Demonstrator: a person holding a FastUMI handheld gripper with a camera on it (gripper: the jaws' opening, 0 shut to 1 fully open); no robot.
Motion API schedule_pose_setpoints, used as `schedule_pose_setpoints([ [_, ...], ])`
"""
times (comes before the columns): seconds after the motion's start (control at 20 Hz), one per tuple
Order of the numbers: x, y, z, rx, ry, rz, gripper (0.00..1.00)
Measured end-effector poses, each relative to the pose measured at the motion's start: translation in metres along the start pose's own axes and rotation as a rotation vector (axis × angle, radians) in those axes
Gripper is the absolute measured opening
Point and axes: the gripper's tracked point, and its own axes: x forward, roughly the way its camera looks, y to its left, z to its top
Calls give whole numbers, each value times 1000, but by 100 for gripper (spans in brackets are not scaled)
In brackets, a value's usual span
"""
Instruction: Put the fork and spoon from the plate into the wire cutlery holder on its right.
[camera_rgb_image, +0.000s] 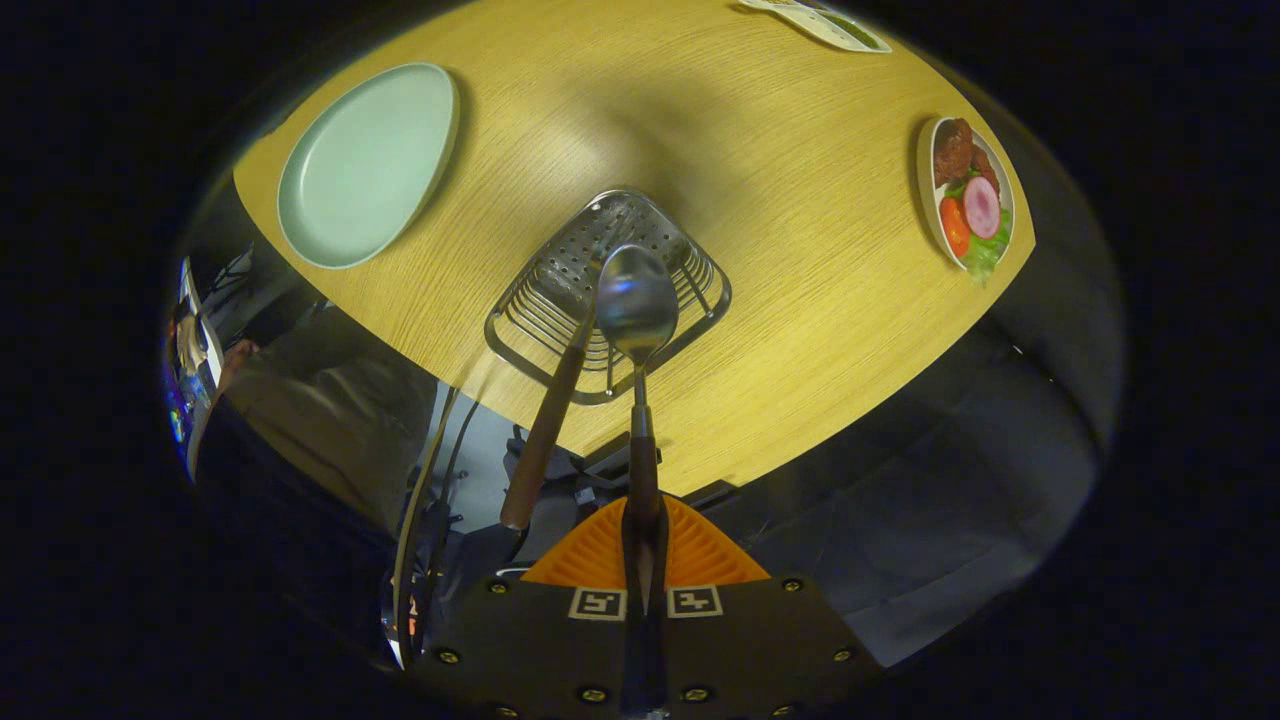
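Spoon (637, 300): handle clamped between the closed fingers of the gripper (643, 545), bowl hanging over the wire cutlery holder (607, 296), near the fork (548, 420) already leaning inside. Advice: lower straight, release once seated. Plate (366, 165), far left, bare.

Wood-handled spoon (637, 300) hangs bowl-down over the wire holder (608, 297), where the fork (545, 420) apparently leans; green plate (367, 165) bare.

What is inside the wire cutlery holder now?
One utensil with a brown handle stands in the wire cutlery holder; its head is hidden behind the spoon. The gripper holds the spoon above the holder, bowl over the opening.
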Motion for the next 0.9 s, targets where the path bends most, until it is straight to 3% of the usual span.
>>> schedule_pose_setpoints([
  [0.05, -2, 2, 4, 5, 2, -1, 5],
  [0.45, -9, -2, 21, -6, -26, -55, 9],
  [0.9, -25, 5, 19, 55, -132, -22, 12],
])
